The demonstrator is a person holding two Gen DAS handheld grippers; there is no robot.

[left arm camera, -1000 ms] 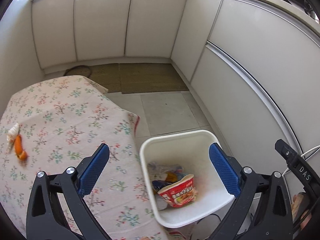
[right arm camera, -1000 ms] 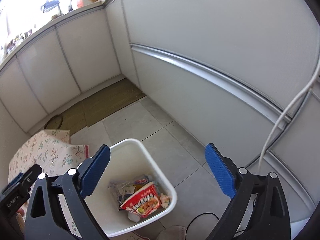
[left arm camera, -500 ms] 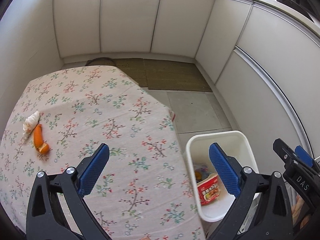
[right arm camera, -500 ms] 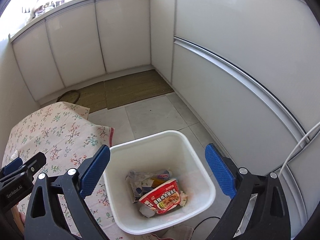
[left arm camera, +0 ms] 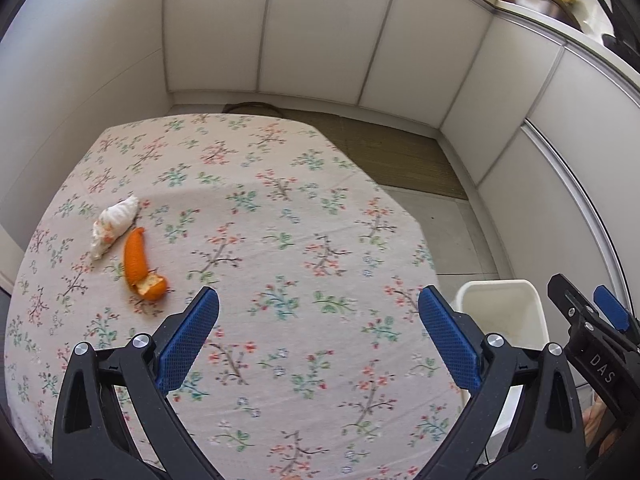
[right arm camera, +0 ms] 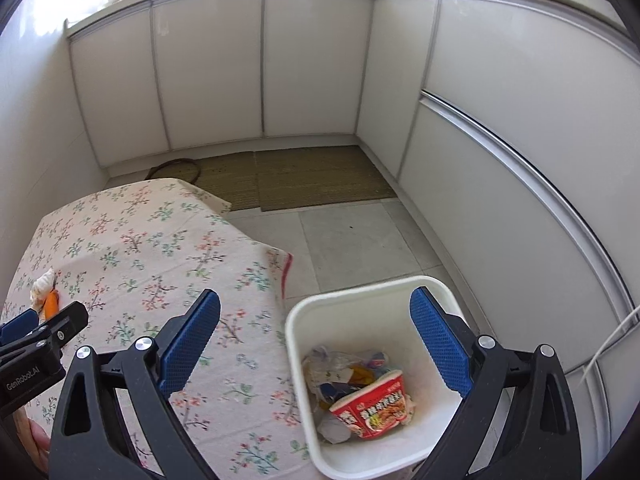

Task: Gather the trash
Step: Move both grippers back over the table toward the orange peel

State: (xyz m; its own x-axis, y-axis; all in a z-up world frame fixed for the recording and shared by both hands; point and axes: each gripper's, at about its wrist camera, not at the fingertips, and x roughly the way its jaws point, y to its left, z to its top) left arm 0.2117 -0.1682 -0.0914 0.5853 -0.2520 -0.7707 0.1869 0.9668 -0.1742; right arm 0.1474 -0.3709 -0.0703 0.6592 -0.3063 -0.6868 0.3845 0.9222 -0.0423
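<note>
**Reaching for the peel and tissue at the table's left edge**

Looking left to right, you have the crumpled tissue point(left arm camera: 114, 226) nearest the left edge of the tabletop point(left arm camera: 280, 240), and the orange peel point(left arm camera: 141, 266) just beside it on its right, apparently touching at the upper end. The peel's long axis runs from near you to away from you, tilted slightly; the tissue lies much the same way. Your left gripper point(left arm camera: 318, 334) hovers above the cloth with its jaws wide apart and nothing between them; both scraps sit ahead and to its left. Your right gripper point(right arm camera: 314, 338) is likewise spread and empty, straddling the table's right edge and the white bin point(right arm camera: 448, 288) on the floor, which already holds a noodle cup point(right arm camera: 374, 406) and wrappers. Your left hand is clearly nearer, so I would swing it left and forward, closing across the peel's narrow width.
</note>
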